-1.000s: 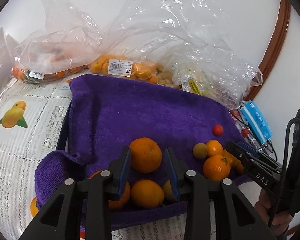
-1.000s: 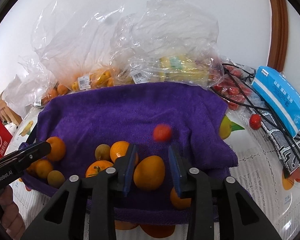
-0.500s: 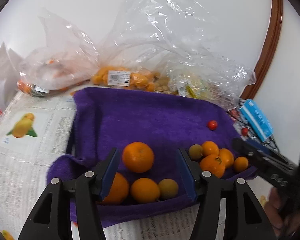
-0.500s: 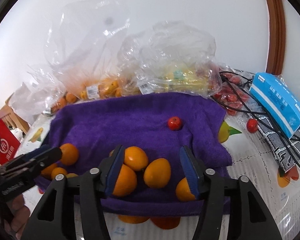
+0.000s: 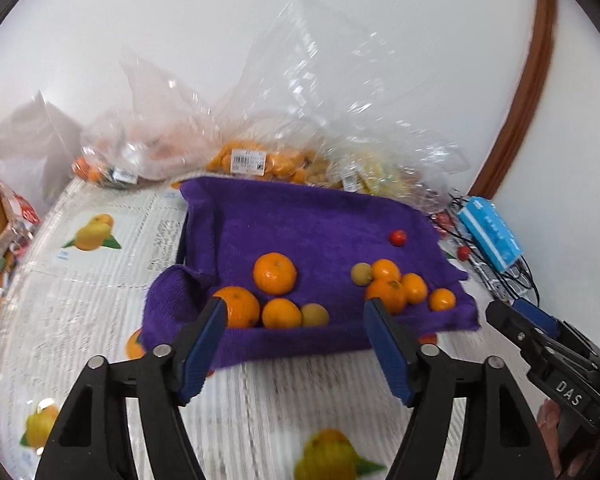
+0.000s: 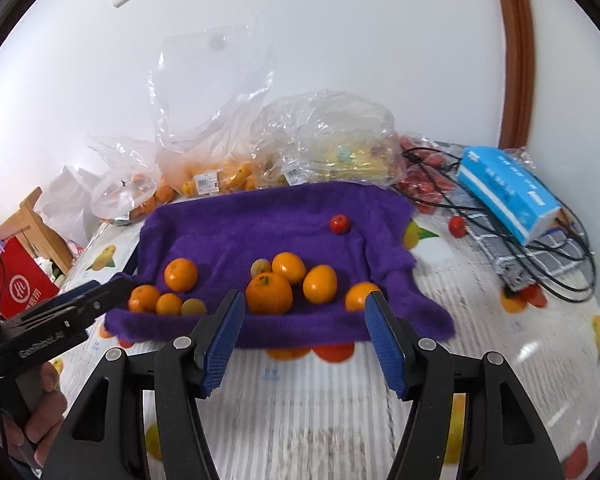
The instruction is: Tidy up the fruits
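A purple towel (image 5: pixel 300 224) (image 6: pixel 260 220) lies on the table with two clusters of fruit on it. The left cluster of oranges (image 5: pixel 275 273) (image 6: pixel 181 274) includes a small yellowish fruit (image 5: pixel 314 314). The right cluster of oranges (image 5: pixel 386 292) (image 6: pixel 269 293) lies beside a small red tomato (image 5: pixel 398 237) (image 6: pixel 339 224). My left gripper (image 5: pixel 296 320) hovers in front of the towel's near edge, jaws opening, nothing between them. My right gripper (image 6: pixel 304 312) also hangs back from the towel, jaws opening and empty. Each gripper shows at the edge of the other's view.
Clear plastic bags of fruit (image 5: pixel 252 160) (image 6: pixel 236 168) are piled against the white wall behind the towel. A blue box (image 6: pixel 508 192) lies on black cables (image 6: pixel 548 248) at the right, with loose red tomatoes (image 6: pixel 457 226). The tablecloth (image 5: pixel 100 280) has printed fruit. A red bag (image 6: pixel 20 284) sits at left.
Both grippers have let go of the oranges they closed around, opened their jaws, and pulled back and up from the towel. The released oranges now rest on the towel.
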Demonstrator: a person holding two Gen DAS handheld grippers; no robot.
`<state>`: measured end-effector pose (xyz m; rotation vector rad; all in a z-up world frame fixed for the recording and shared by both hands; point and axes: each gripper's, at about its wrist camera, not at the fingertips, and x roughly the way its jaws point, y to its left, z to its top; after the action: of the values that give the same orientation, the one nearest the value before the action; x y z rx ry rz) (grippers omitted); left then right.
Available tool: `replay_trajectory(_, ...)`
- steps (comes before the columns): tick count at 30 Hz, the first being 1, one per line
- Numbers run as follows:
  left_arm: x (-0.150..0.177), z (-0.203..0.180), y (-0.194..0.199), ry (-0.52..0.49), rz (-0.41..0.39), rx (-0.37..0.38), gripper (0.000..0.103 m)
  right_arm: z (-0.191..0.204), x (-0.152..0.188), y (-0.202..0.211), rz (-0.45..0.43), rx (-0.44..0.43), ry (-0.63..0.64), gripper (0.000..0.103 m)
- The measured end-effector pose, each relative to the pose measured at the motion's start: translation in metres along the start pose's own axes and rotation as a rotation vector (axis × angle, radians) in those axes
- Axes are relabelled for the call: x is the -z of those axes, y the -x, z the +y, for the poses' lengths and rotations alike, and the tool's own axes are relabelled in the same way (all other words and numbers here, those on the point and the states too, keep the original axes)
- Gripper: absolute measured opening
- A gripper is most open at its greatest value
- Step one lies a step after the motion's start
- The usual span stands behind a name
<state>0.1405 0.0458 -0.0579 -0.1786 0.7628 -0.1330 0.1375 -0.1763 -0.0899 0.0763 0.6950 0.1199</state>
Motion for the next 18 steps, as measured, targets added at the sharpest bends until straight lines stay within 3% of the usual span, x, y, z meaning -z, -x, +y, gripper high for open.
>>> replay_trajectory(4,0.008,-0.015,0.035,-0.055,-0.036,-0.037,0.078,0.002,0.006,0.032,-0.005,0.018,-0.008,0.063)
replay_trajectory(8,0.019,-0.024,0.062,-0.093,-0.054,-0.056,0.083,0.002,0.015,0.068,-0.045,0.032,-0.021,0.082)
replay_trajectory(18,0.043,-0.028,0.103,-0.096,-0.089,-0.067,0.086,0.005,0.042,0.124,-0.113,0.046,-0.014,0.097)
